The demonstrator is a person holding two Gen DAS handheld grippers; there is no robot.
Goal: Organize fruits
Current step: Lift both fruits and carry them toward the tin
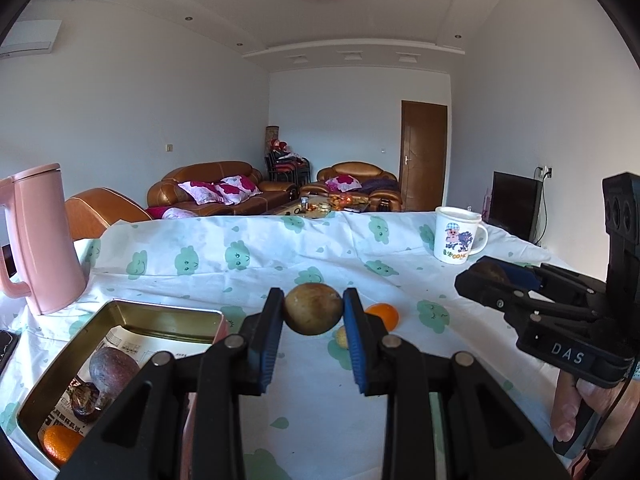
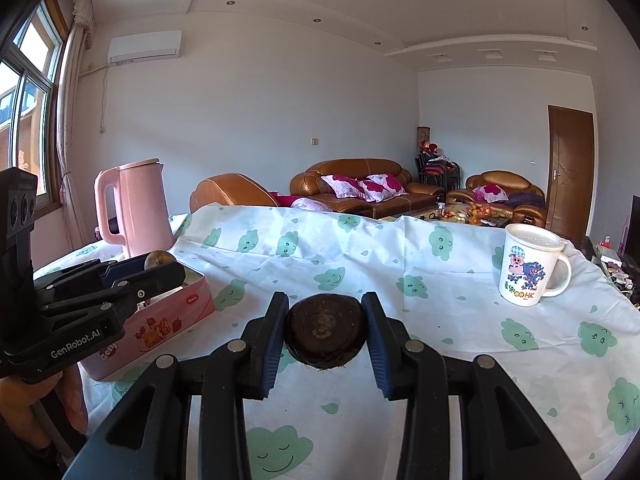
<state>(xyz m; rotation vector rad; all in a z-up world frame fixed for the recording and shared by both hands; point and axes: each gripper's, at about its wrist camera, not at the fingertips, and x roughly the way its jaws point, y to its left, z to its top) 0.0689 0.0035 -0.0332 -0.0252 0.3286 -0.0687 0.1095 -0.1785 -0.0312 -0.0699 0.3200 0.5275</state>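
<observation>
Far left: pink kettle (image 1: 38, 240) stands upright on the surface (image 1: 248, 268), which is covered in a white cloth with green cloud faces. Near it, at the left, an open pink tin (image 1: 120, 320) lined with printed paper. Inside the tin: a purple-brown round fruit (image 1: 113, 370), a dark split fruit piece (image 1: 86, 402) just beside it, and an orange (image 1: 60, 446) at the near corner.

Centre: left gripper (image 1: 313, 314), jaws pinching a tan-brown round fruit (image 1: 313, 309), lifted clear of the cloth, just right of the tin. Behind its right jaw, on the cloth, a second orange (image 1: 386, 314) and a small yellowish fruit (image 1: 341, 337), close together; can't tell if touching.

Right: right gripper (image 2: 326, 334), jaws pinching a dark brown round fruit (image 2: 326, 332), stem scar facing the camera, held above the cloth. A hand (image 1: 576, 412) grips its handle at the near right edge of the left wrist view.

Far right: white cartoon mug (image 2: 528, 270) upright on the surface, handle to the right, well apart from the fruits.

Sofas with pink cushions and a brown door show beyond the surface.
</observation>
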